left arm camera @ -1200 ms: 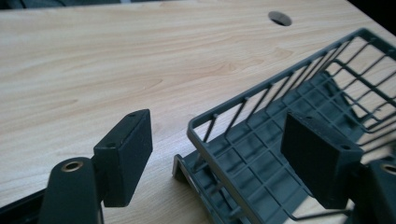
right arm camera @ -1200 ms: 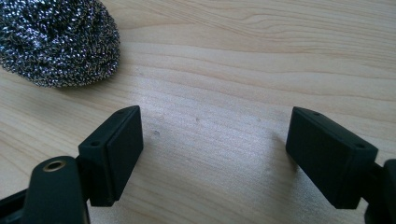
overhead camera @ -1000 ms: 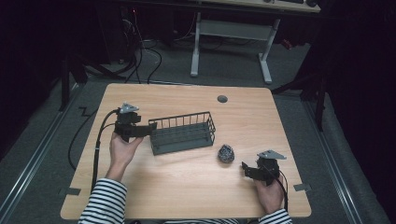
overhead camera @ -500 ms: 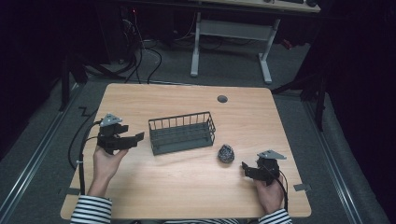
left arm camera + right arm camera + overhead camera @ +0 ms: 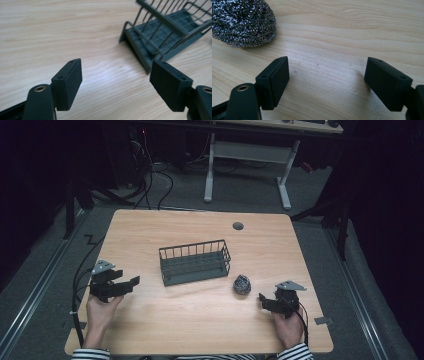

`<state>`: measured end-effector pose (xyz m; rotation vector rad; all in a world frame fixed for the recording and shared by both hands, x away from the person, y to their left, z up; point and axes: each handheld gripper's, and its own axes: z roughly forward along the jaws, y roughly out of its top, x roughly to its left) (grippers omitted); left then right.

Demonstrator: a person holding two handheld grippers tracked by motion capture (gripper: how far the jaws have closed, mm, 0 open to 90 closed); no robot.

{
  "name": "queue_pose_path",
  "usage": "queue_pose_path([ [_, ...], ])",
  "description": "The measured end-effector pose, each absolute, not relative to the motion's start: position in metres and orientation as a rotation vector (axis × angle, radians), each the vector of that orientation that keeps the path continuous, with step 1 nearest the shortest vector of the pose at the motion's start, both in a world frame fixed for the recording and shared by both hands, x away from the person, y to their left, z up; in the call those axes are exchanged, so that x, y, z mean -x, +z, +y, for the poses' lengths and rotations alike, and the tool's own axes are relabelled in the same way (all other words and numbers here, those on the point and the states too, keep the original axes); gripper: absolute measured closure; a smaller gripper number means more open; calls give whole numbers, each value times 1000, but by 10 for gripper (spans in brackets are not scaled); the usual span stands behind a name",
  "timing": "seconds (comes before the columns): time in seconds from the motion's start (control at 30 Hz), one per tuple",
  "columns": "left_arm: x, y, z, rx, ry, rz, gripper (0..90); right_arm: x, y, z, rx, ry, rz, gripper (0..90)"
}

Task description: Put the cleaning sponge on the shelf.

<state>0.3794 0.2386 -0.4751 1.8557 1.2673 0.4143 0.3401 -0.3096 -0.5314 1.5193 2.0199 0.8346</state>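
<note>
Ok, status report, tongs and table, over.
Left tongs open, empty, short of wire basket. Right tongs open, empty, beside steel scourer. Basket empty, nothing in the way.

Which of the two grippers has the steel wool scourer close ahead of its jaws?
The right gripper: the scourer lies just beyond it. The left gripper faces the wire basket instead.

High view overhead, forward-down; left gripper view shares basket (image 5: 195, 262), close.
</note>
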Motion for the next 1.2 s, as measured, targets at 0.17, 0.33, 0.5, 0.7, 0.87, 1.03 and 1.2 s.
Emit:
queue_pose_path([
  [0.17, -377, -491, 241, -1869, 418, 1302, 266, -340, -531, -310, -1520, 835, 2019, 208],
  [0.33, -375, -519, 242, -1922, 380, 1346, 265, -341, -531, -309, -1513, 841, 2024, 222],
  [0.5, -373, -530, 245, -1922, 431, 1381, 264, -341, -531, -310, -1497, 846, 2039, 227],
  [0.7, -369, -536, 246, -1909, 507, 1380, 268, -341, -530, -310, -1489, 844, 2055, 241],
  [0.87, -368, -537, 242, -1935, 568, 1366, 267, -339, -529, -309, -1484, 850, 2073, 265],
  [1.03, -368, -538, 239, -1955, 585, 1368, 250, -336, -525, -305, -1467, 886, 2090, 263],
  [1.2, -368, -538, 239, -1956, 586, 1365, 239, -331, -519, -299, -1431, 925, 2105, 252],
])
